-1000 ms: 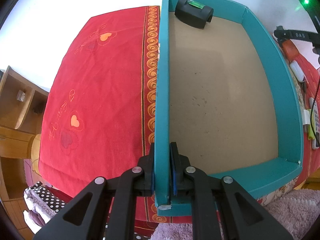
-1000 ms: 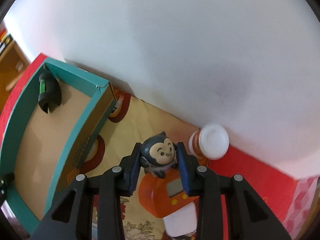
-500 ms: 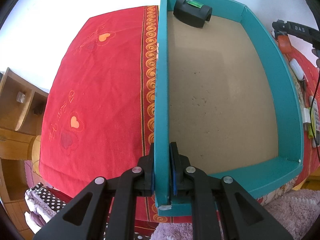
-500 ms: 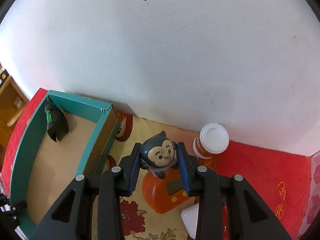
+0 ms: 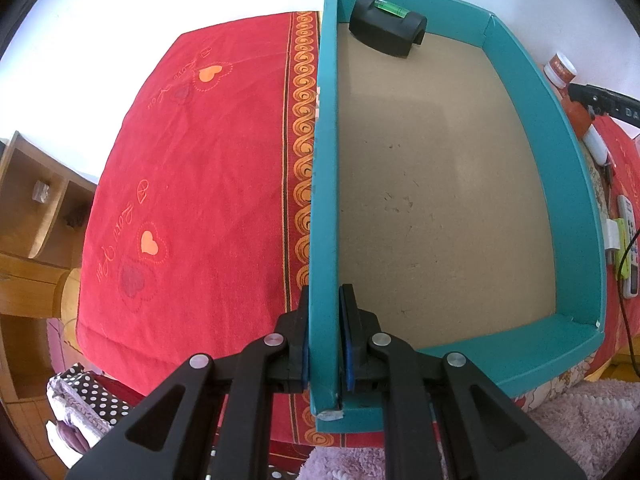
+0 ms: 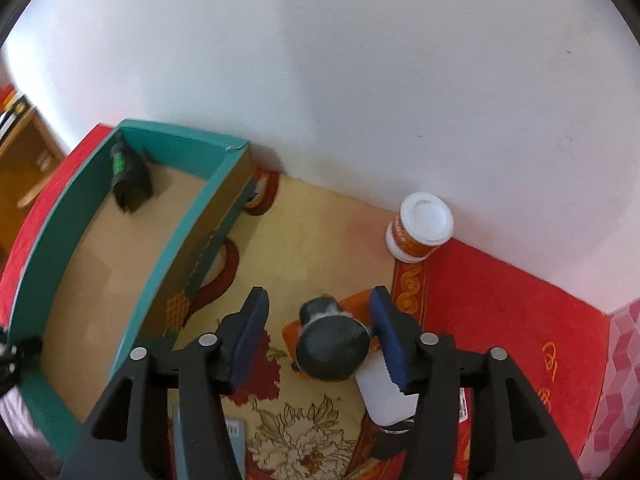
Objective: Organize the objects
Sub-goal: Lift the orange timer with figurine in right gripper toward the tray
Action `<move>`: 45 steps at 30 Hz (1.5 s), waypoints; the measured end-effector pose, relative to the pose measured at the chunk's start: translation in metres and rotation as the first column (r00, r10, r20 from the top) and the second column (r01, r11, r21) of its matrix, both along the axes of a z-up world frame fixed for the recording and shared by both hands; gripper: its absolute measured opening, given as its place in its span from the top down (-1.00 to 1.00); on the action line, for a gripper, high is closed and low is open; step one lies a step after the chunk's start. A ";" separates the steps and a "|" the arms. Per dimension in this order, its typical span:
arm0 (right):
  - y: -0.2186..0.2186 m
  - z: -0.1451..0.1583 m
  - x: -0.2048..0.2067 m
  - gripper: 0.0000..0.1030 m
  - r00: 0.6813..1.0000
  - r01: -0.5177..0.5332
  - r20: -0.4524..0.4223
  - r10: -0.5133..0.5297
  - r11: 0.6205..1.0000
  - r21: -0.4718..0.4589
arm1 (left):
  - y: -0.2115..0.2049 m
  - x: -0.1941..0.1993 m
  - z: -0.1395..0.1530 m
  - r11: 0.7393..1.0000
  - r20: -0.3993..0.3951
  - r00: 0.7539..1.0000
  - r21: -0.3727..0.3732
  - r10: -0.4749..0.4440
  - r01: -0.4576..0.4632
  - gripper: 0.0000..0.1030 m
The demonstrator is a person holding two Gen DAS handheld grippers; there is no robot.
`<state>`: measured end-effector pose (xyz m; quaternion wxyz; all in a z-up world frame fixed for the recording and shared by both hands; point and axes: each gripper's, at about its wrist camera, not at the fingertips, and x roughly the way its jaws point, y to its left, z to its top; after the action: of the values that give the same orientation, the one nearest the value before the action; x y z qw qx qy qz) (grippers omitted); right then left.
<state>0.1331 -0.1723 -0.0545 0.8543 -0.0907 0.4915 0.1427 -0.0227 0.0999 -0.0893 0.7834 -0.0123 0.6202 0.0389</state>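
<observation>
The left gripper is clenched on the left wall of the teal cardboard box, near its near corner, steadying it on the red cloth that covers the surface. Inside the box only a black level tool with a green vial lies in the far left corner; the rest of the brown floor is bare.

The right gripper hangs to the right of the box, outside it. Its jaws have just been opening, and the dark monkey figurine sits between them with a clear gap on the left side; on the right it is close to the pad, and I cannot tell whether it touches. The figurine appears tipped forward, its face no longer showing, over an orange gadget and a white object on the flowered cloth. A lidded paper cup stands far right against the wall.

The step in hand seems to be the handling of the figurine, which looks released short of the box. If it belongs in the box, the next move calls for grasping it again squarely, lifting clear of the right wall, and carrying it left over the bare floor.
</observation>
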 end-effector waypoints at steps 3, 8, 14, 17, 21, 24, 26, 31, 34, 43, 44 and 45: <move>-0.003 0.003 0.008 -0.24 0.997 -0.065 -0.049 0.066 0.998 0.021 | 0.001 0.000 0.000 1.000 -0.001 1.000 0.003 -0.003 0.003 0.80; -0.018 0.013 0.000 -0.28 0.981 -0.189 -0.048 0.187 0.981 -0.046 | 0.001 0.000 0.000 1.000 -0.001 1.000 0.002 -0.002 0.002 0.80; -0.012 0.001 0.001 -0.36 0.929 -0.371 -0.113 0.353 0.899 -0.234 | 0.002 0.000 0.000 1.000 -0.001 1.000 0.000 0.001 -0.001 0.80; -0.006 -0.013 0.005 -0.36 0.910 -0.414 -0.148 0.387 0.862 -0.293 | 0.003 -0.001 0.000 1.000 0.001 1.000 -0.001 0.002 -0.002 0.80; 0.004 -0.030 0.015 -0.36 0.914 -0.404 -0.165 0.371 0.872 -0.276 | 0.004 -0.001 0.000 1.000 0.002 1.000 -0.002 0.005 -0.005 0.80; 0.007 -0.042 0.029 -0.36 0.937 -0.332 -0.187 0.295 0.920 -0.208 | 0.005 -0.001 0.000 1.000 0.001 1.000 -0.003 0.009 -0.009 0.80; 0.006 -0.046 0.039 -0.39 0.955 -0.249 -0.200 0.218 0.957 -0.149 | 0.006 -0.001 0.000 1.000 0.002 1.000 -0.004 0.011 -0.011 0.80; 0.001 -0.046 0.053 -0.39 0.961 -0.135 -0.246 0.128 0.991 -0.013 | 0.008 -0.003 0.000 1.000 0.009 1.000 -0.003 0.010 -0.010 0.80; 0.000 -0.037 0.046 -0.39 0.958 -0.191 -0.227 0.176 0.981 -0.045 | 0.008 -0.004 0.000 1.000 0.010 1.000 -0.002 0.008 -0.008 0.80; 0.005 -0.002 0.029 -0.39 0.946 -0.313 -0.125 0.298 0.942 -0.120 | 0.006 -0.005 0.001 1.000 0.015 1.000 0.004 -0.006 0.006 0.80; 0.008 -0.003 0.031 -0.36 0.945 -0.318 -0.118 0.304 0.940 -0.126 | 0.006 -0.006 0.001 1.000 0.017 1.000 0.003 -0.006 0.005 0.80; 0.015 -0.001 0.032 -0.32 0.944 -0.322 -0.121 0.308 0.938 -0.131 | 0.006 -0.006 0.001 1.000 0.018 1.000 0.002 -0.004 0.004 0.80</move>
<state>0.1652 -0.1573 -0.0553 0.7858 -0.2245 0.5215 0.2450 -0.0292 0.1057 -0.0883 0.7890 -0.0109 0.6131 0.0378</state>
